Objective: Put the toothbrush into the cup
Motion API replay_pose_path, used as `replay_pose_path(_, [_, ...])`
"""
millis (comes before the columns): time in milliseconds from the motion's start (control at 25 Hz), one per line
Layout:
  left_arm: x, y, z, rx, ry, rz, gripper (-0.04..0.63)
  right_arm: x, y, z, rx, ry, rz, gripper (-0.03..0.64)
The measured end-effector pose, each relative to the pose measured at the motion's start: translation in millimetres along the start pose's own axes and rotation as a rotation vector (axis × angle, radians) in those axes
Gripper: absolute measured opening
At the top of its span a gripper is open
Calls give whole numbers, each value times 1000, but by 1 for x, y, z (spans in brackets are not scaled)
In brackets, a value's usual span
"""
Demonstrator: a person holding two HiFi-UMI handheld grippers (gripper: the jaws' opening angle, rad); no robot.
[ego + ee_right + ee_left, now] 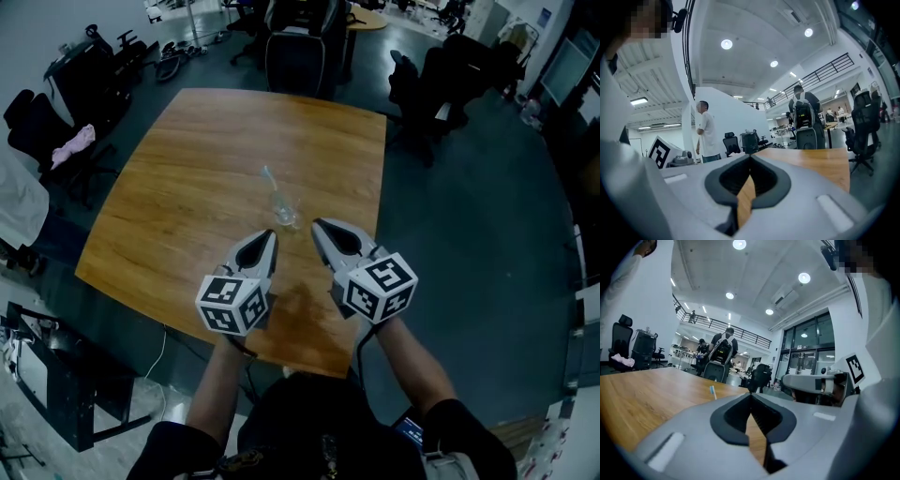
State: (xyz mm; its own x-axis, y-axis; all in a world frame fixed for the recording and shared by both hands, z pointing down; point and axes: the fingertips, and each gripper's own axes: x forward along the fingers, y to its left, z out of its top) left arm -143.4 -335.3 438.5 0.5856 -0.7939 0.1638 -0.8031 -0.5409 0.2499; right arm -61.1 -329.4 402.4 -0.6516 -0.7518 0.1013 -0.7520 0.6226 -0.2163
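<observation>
The left gripper [269, 236] and right gripper [318, 226] are closed, holding nothing. The toothbrush [272, 184] seemingly stands in the cup [287, 216] at 12 o'clock, leaning toward 11.

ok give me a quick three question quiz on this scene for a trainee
1. True or false: the toothbrush stands in the clear cup.
2. Which gripper holds something? A: the left gripper. B: the right gripper. C: neither.
3. Fill in: the clear cup stands on a wooden ____.

Key: 1 true, it leans inside the clear cup. 2 C, both grippers have their jaws shut with nothing between them. 3 table.
</observation>
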Motion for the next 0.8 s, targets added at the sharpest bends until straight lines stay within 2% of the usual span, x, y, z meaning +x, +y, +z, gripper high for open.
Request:
replay_pose_path(360, [-51, -61, 35, 73, -73, -115, 8, -35, 53, 41, 38, -145, 58, 3])
replay_pose_path(560, [-64, -74, 46, 95, -92, -118, 8, -49, 69, 54, 61, -181, 96, 3])
replay_pose_path(680, [-69, -82, 52, 102, -106, -115, 8, -56, 76, 59, 32, -177, 112, 3])
replay_pose_path(800, [-74, -95, 59, 107, -130, -114, 8, -64, 86, 58, -40, -142, 125, 3])
